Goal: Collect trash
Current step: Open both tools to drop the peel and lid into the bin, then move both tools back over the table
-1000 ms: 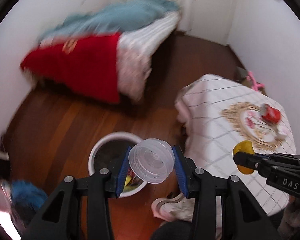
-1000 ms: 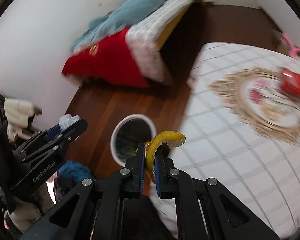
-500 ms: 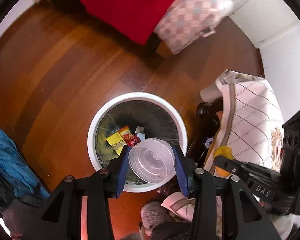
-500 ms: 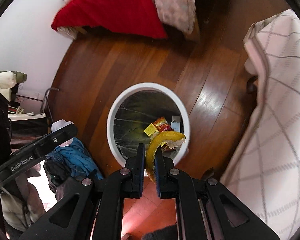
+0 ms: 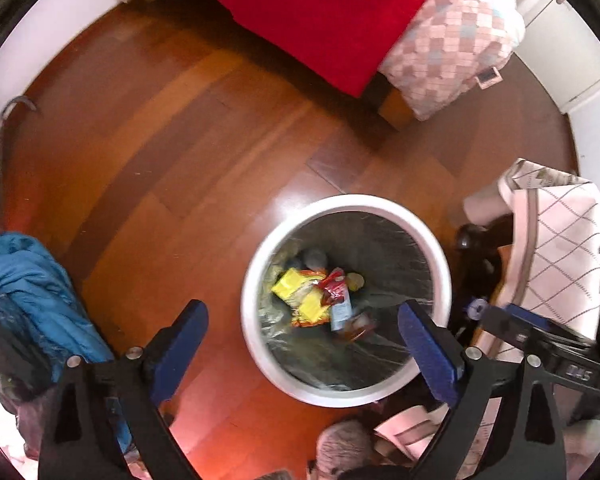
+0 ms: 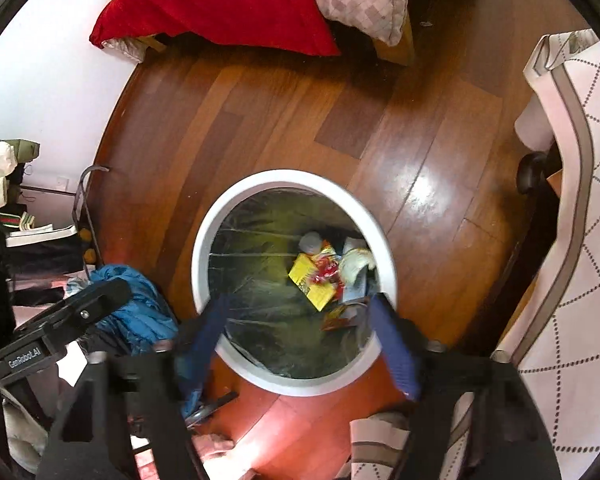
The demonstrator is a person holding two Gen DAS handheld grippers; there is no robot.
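A white round bin [image 5: 348, 200] [image 6: 284, 176] with a dark liner stands on the wooden floor below both grippers. Inside lie yellow wrappers [image 5: 290, 284] [image 6: 314, 280], a red wrapper [image 5: 334, 286], a clear plastic cup [image 5: 316, 258] [image 6: 310, 242] and a blurred banana peel [image 6: 354, 264]. My left gripper [image 5: 302, 309] hangs over the bin's left half, its jaws opening with nothing between them. The right gripper [image 6: 298, 302] is over the bin too, blurred, its jaws also opening and empty. Each gripper shows at the edge of the other's view.
A bed with a red blanket [image 5: 320, 12] and a chequered quilt [image 5: 452, 52] fills the far side. A table with a lined cloth [image 6: 580, 240] stands right of the bin. Blue clothing [image 5: 28, 288] is heaped on the left. A shoe [image 5: 344, 446] lies near the bin.
Both grippers dropped down over the bin and then spread their jaws. The plastic cup left the left gripper and the banana peel left the right one; both are now in the bin.
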